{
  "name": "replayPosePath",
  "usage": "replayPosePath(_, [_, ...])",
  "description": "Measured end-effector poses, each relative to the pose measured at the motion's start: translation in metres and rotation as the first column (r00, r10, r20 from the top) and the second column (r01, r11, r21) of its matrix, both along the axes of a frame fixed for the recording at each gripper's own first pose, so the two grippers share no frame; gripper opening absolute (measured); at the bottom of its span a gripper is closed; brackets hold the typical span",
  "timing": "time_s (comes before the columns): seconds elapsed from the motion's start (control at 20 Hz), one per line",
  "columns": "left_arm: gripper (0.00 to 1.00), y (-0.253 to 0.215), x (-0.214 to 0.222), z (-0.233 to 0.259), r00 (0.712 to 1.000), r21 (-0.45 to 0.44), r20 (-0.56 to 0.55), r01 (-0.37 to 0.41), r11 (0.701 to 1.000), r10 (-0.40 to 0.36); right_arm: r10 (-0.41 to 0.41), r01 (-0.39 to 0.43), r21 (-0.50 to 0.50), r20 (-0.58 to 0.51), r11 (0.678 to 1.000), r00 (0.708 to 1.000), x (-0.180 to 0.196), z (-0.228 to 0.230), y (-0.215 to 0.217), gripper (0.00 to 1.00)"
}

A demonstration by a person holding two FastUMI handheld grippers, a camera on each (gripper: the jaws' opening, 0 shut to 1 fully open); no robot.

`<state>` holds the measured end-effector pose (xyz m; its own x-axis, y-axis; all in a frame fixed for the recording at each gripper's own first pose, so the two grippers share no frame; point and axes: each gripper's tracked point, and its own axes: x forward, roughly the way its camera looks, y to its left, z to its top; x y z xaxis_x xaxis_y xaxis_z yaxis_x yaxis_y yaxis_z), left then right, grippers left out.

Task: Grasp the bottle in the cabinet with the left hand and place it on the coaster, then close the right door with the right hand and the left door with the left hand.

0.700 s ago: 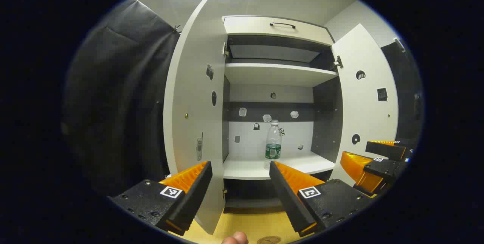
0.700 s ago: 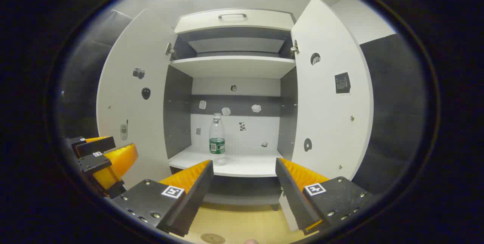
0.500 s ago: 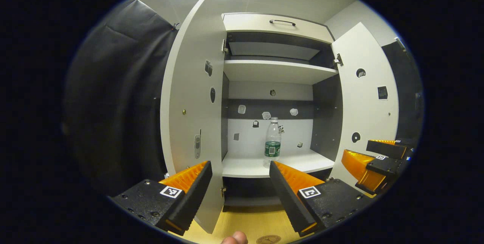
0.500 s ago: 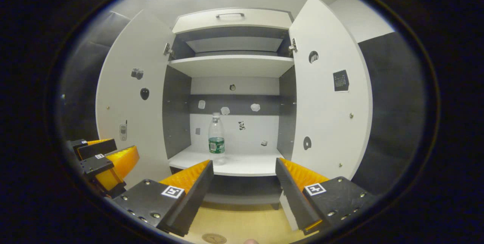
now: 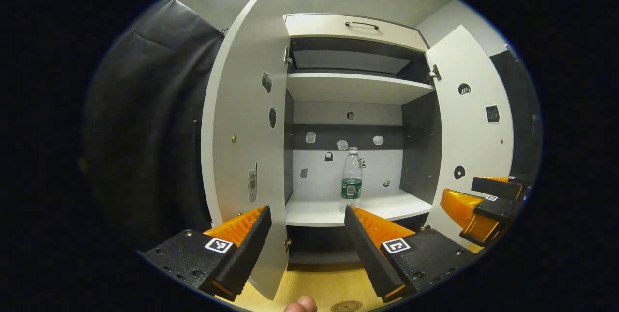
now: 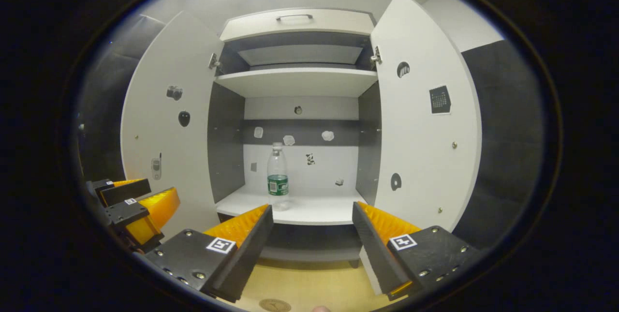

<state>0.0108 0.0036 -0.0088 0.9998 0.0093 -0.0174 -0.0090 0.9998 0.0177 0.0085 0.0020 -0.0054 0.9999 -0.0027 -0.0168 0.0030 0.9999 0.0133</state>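
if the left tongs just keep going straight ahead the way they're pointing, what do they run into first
Probably the front edge of the lower shelf. The left tongs, open, aim at it just left of the bottle; the left door's edge is close beside. Depth is unclear.

Clear bottle upright on shelf — doors open

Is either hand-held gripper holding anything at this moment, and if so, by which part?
Nothing is held. The left hand-held gripper and right hand-held gripper are both open and empty; the bottle stands untouched on the cabinet shelf.
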Motion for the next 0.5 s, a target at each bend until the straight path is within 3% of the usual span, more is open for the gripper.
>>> replayPosePath(0.3, [0.96, -0.003, 0.007, -0.005, 1.000, 0.004, -0.009, 0.010, 1.000, -0.010, 0.002, -0.002, -0.004, -0.010, 1.000, 1.000, 0.007, -0.004, 0.000, 0.96])
replayPosePath(0.5, [0.96, -0.009, 0.019, -0.009, 1.000, 0.004, -0.014, 0.020, 1.000, -0.020, -0.003, 0.003, -0.005, -0.012, 1.000, 1.000, 0.012, -0.004, -0.004, 1.00])
